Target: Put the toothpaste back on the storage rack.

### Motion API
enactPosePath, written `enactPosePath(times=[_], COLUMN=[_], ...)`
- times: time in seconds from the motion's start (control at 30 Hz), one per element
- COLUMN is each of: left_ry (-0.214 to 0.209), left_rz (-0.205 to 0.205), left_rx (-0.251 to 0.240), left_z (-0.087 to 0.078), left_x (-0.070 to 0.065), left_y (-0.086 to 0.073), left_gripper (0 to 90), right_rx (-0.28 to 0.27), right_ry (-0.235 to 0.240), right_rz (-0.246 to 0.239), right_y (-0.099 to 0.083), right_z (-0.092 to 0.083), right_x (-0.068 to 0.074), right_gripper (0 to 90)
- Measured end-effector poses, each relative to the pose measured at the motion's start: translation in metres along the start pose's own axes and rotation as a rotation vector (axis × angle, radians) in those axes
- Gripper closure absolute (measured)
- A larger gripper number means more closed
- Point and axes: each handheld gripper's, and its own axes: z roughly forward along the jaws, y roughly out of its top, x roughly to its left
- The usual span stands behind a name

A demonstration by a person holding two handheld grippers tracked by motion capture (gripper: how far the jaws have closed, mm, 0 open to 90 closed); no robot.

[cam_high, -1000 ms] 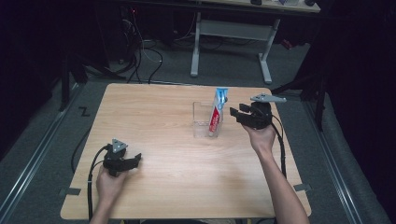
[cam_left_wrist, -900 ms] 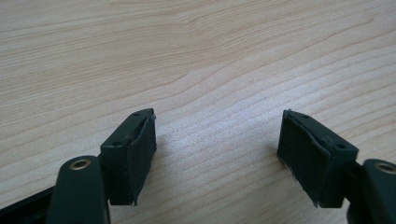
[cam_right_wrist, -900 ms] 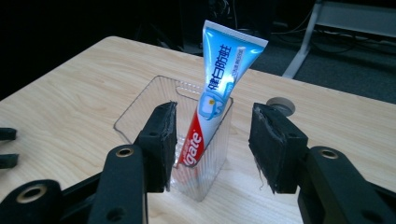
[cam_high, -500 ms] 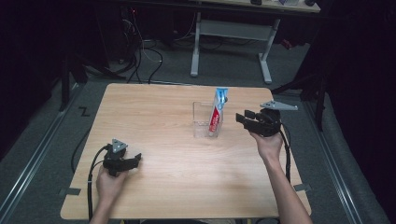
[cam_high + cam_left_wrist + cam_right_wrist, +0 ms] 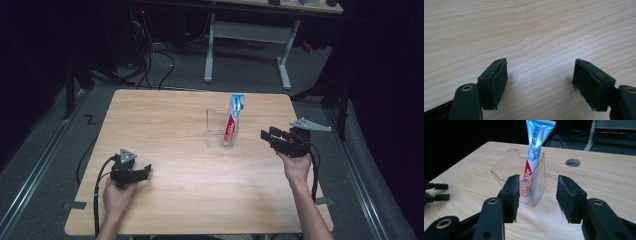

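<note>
- The light wooden table (image 5: 165, 125) carried a clear, ribbed plastic holder (image 5: 220, 131) of rectangular shape, set right of centre toward the far edge.
- A blue, white and red toothpaste tube (image 5: 233, 116) stood in that holder, cap end down, leaning against the wall nearest the right gripper; its blue crimped end rose well above the rim (image 5: 539, 130).
- The right gripper (image 5: 267, 136), held level in the person's right hand (image 5: 295, 167), lay just beside the holder on its right and pointed at it. Its jaws had just been closing a little, yet stood apart with nothing between them; in the right gripper view the holder's near corner (image 5: 534, 187) showed beyond the gap, untouched.
- The left gripper (image 5: 144, 171) rested on the table near the front left corner, well apart from the holder. Its jaws stood wide apart over bare wood (image 5: 539, 50), empty.
- Step in hand, as judged: the tube appeared to be seated in the holder and free of the jaws, the right gripper standing off beside it; whether a fresh approach or a retreat was intended could not be told.
- Next move, as judged: if the tube was to be taken, the right gripper would need to rise above the rim and close on the exposed upper part, since the holder's wall shielded the lower part. The light holder might slide or tip if nudged.
</note>
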Motion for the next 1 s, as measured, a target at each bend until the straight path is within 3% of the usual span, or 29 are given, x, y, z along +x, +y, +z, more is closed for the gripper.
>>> enactPosePath(times=[0.53,1.0], left_ry=[0.000,0.001], left_rz=[0.000,0.000], left_rx=[0.000,0.000], left_z=[0.000,0.000], left_x=[0.000,0.000], left_y=[0.000,0.000], left_gripper=[28.3,28.2], right_rx=[-0.004,0.012], right_ry=[-0.008,-0.009], right_rz=[0.062,0.102], right_y=[-0.036,-0.065], right_z=[-0.012,-0.010], right_x=[-0.010,-0.012], right_gripper=[53.5,54.5])
